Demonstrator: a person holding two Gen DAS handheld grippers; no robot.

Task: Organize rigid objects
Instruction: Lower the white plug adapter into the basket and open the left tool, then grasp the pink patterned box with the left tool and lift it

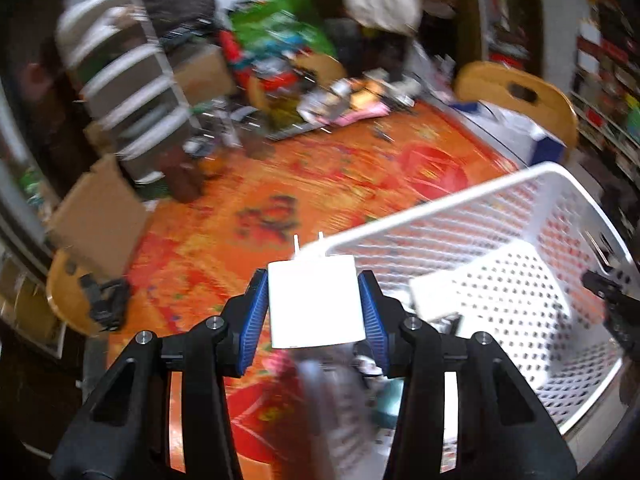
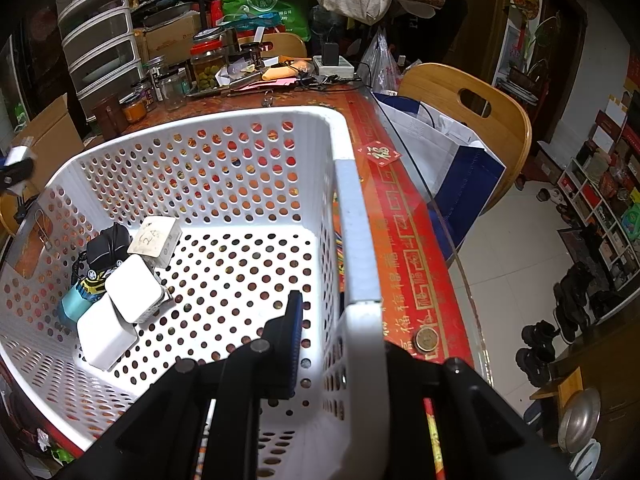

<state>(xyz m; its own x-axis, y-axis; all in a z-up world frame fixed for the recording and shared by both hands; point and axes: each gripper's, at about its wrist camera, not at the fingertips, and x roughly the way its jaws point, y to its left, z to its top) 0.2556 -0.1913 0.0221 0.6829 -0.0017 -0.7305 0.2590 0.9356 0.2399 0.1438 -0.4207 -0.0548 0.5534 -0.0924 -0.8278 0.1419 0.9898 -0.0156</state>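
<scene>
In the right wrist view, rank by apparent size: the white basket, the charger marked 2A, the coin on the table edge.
1. white basket
2. charger marked 2A
3. coin, though it lies nearer the camera than the charger.

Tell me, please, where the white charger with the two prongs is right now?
In the left wrist view, the white charger sits clamped in the left tongs, beside the white perforated plastic basket.

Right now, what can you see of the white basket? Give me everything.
The white basket is a rectangular plastic bin with rounded corners, its walls and floor perforated with round holes and topped by a solid smooth rim. It sits upright on the orange-red table cover. Against one wall lies a small pile: white chargers, a black adapter, and something teal and yellow. The right gripper is clamped on the near rim, one finger inside and one outside. The left gripper carries another white charger just outside it.
</scene>
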